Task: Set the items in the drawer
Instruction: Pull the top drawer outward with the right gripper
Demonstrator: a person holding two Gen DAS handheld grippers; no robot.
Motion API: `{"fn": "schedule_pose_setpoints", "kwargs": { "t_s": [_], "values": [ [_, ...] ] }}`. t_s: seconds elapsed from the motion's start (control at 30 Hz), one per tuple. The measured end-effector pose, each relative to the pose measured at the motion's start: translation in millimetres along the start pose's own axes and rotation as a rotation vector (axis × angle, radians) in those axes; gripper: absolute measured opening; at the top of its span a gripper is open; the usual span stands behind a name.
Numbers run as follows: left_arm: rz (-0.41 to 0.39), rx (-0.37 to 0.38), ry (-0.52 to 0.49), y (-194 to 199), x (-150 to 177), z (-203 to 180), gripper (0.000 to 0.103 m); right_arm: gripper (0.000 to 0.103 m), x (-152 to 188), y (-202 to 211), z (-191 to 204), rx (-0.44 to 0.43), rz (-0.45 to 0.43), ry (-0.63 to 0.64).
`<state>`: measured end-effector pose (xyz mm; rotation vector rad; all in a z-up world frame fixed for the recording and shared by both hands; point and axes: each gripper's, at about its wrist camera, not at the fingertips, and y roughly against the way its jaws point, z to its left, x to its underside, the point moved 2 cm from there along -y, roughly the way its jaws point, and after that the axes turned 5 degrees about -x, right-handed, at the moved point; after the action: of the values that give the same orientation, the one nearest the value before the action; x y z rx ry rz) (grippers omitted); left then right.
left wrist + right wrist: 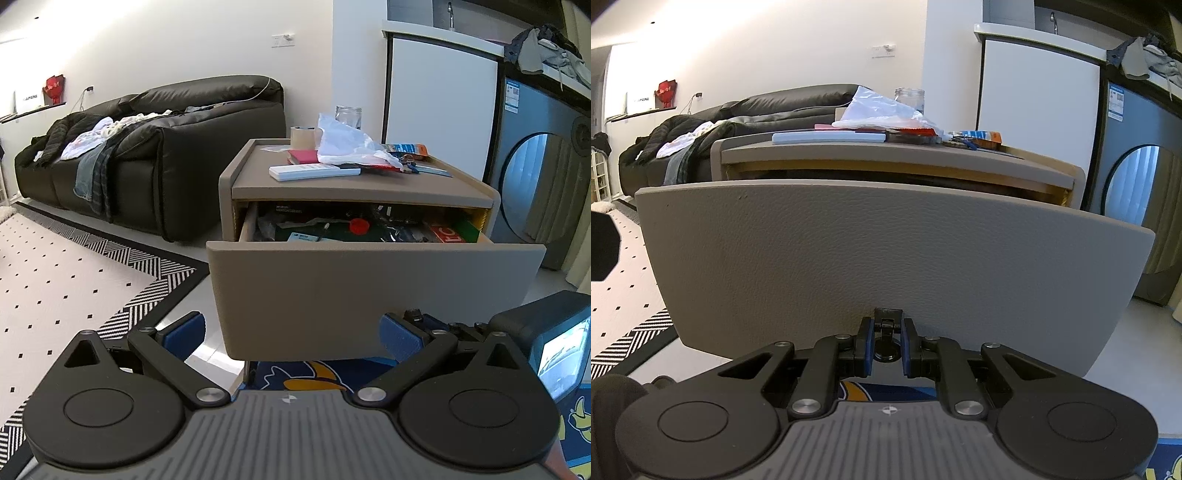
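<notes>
Drawer (373, 295): we record it pulled out, full. Left claw (291, 332): spread wide, empty. Right claw (885, 345): nearly closed at drawer front's lower edge; whether it grips anything, unclear.

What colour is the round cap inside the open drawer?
Red cap, clearest in the left wrist view.

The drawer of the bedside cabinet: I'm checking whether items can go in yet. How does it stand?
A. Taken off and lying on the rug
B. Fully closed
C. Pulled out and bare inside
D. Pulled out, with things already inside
D: in the left wrist view the drawer stands pulled out from the cabinet, and clutter, including a red cap, shows inside it.
</notes>
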<state>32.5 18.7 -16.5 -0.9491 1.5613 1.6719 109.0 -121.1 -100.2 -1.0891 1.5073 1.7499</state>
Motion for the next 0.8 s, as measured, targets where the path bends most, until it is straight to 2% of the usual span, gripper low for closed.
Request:
{"fn": "schedule_pose_setpoints", "kwargs": {
  "t_s": [0.8],
  "values": [
    [-0.016, 0.000, -0.001, 3.9, 3.9, 4.9, 0.103, 0.015, 15.1, 34.8, 6.7, -0.003, 0.028, -0.001]
  ]
}}
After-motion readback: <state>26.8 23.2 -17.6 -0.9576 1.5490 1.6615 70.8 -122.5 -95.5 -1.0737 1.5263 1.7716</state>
